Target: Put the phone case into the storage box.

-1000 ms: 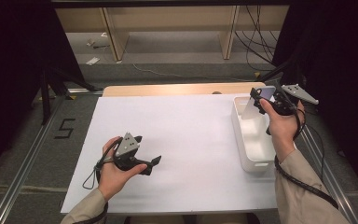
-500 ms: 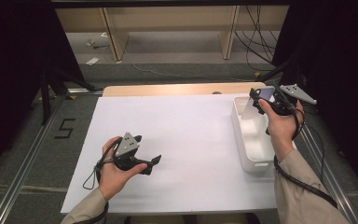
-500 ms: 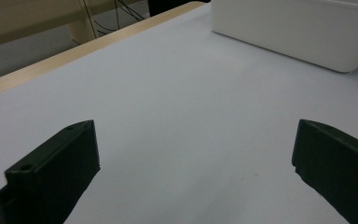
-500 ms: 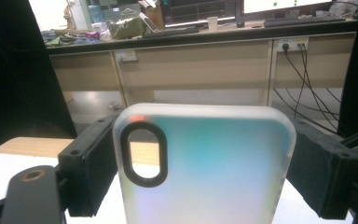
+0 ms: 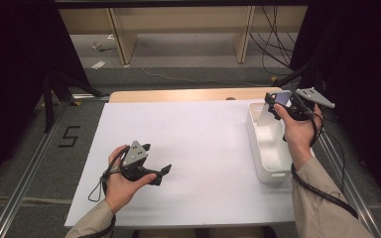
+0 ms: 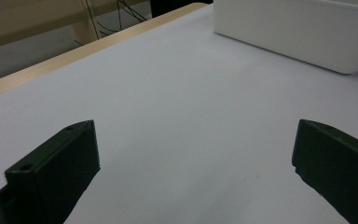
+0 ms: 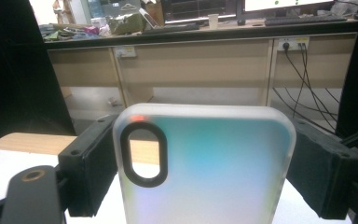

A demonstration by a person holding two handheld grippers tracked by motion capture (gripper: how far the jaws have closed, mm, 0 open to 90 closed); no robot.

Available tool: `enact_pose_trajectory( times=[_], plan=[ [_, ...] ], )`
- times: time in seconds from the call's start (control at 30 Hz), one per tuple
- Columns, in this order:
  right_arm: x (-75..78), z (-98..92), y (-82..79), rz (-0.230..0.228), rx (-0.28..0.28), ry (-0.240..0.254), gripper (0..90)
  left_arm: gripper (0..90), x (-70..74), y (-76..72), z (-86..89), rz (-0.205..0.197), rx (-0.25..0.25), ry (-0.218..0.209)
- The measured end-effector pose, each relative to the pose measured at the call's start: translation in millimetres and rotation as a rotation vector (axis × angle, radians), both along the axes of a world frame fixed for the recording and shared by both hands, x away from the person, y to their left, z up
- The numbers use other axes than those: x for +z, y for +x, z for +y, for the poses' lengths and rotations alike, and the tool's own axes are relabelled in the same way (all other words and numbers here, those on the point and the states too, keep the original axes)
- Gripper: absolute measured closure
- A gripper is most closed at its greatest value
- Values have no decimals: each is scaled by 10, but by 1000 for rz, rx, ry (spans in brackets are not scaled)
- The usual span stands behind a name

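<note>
My right gripper (image 7: pixel 205 165) is shut on a frosted, translucent phone case (image 7: pixel 214 182) with an oval camera cutout at its upper left; the black pads press on its two long sides. From above, the case (image 5: pixel 269 110) is held upright over the far end of a white bin (image 5: pixel 258 148), and my right gripper (image 5: pixel 277 103) sits at its top. My left gripper (image 5: pixel 166 170) rests low over the white table sheet (image 5: pixel 198 134) at the near left. Its jaws stand wide apart with nothing between them, and the left gripper (image 6: pixel 196 158) looks across the sheet toward the bin (image 6: pixel 298 32).
The table's wooden edge (image 5: pixel 178 95) runs along the far side of the sheet. Beyond it stand wooden shelf legs (image 5: pixel 119 39) and loose cables (image 5: pixel 273 44) on the floor. Black curtains close both sides. A floor mark "5" (image 5: pixel 69 136) lies left of the table.
</note>
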State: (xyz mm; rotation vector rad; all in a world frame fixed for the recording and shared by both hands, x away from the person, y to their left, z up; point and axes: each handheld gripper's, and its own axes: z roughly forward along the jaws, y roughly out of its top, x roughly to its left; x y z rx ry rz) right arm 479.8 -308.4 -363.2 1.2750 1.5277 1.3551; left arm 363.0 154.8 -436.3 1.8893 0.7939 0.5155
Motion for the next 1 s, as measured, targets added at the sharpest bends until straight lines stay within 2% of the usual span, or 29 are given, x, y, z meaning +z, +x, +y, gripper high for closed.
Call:
enact_pose_trajectory(
  times=[1.0],
  plan=[
    [-17, 22, 135, 9, -7, -19, 179, 0, 0, -5, 14, 3, 7, -8]
  ],
)
